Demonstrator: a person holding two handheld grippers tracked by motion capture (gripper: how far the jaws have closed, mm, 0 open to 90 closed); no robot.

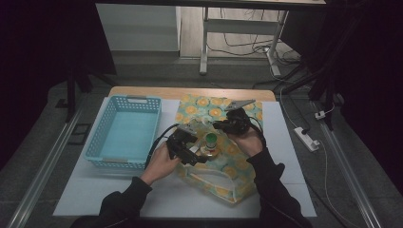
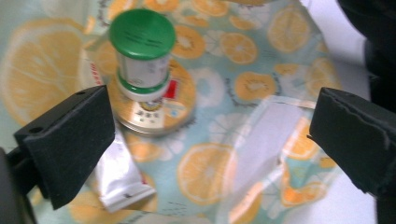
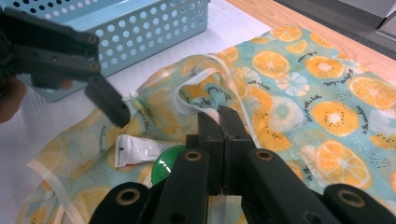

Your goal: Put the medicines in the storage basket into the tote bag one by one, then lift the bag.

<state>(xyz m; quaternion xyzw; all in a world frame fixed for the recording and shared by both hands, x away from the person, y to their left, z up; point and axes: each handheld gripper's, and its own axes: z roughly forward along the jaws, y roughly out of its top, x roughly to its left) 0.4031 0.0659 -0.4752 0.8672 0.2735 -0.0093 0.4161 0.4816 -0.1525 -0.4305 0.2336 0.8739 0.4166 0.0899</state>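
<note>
A teal bag printed with orange slices lies on the table. On its printed fabric a green-capped white jar stands on a round gold tin, and a white tube lies beside them. My left gripper is open, its pads wide apart over the bag's clear plastic, just short of the jar. It also shows from above as the left gripper. My right gripper is shut on the bag's white strap, lifting the bag's edge above the green cap.
An empty light-blue perforated basket stands left of the bag on a white mat. The wooden table edge runs behind. A power strip and cables lie on the floor at the right.
</note>
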